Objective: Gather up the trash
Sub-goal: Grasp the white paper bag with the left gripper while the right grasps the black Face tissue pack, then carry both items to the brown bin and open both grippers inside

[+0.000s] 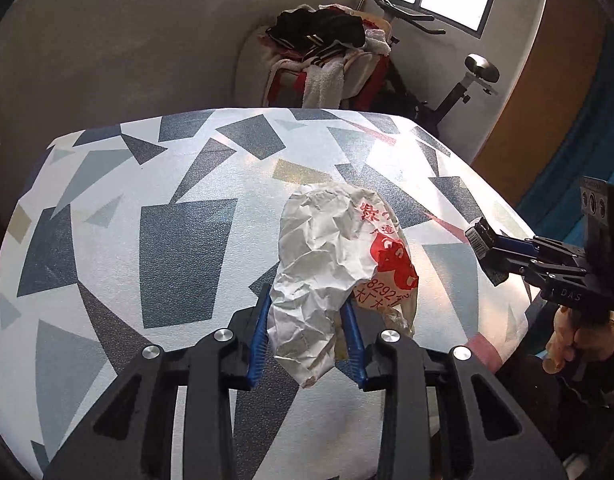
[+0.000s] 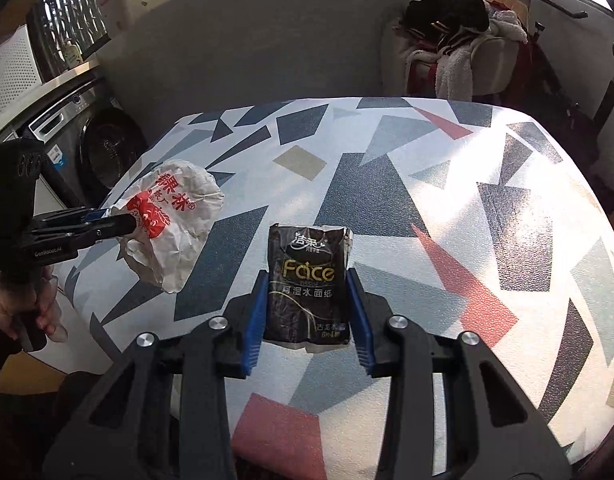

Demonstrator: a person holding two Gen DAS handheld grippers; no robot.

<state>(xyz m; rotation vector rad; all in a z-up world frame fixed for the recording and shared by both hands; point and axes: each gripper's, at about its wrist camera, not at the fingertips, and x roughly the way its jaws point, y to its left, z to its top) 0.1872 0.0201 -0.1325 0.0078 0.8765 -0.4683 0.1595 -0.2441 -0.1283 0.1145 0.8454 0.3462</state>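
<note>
At centre frame of each wrist view, the left claw (image 1: 307,336) is clamping a crumpled wrapper (image 1: 331,276) and the right claw (image 2: 309,316) is pinching a black tissue pack (image 2: 309,284) above the counter (image 2: 467,208); both picked up, likely needing carrying to a bin, none showing.

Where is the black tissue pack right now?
The tissue pack is pinched in the right gripper above the patterned table. The paper bag, held by the left gripper, is to its left.

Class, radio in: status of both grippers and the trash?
Left gripper shut on crumpled wrapper. Right gripper shut on tissue pack. Both lifted over table. Nothing in the way.
</note>
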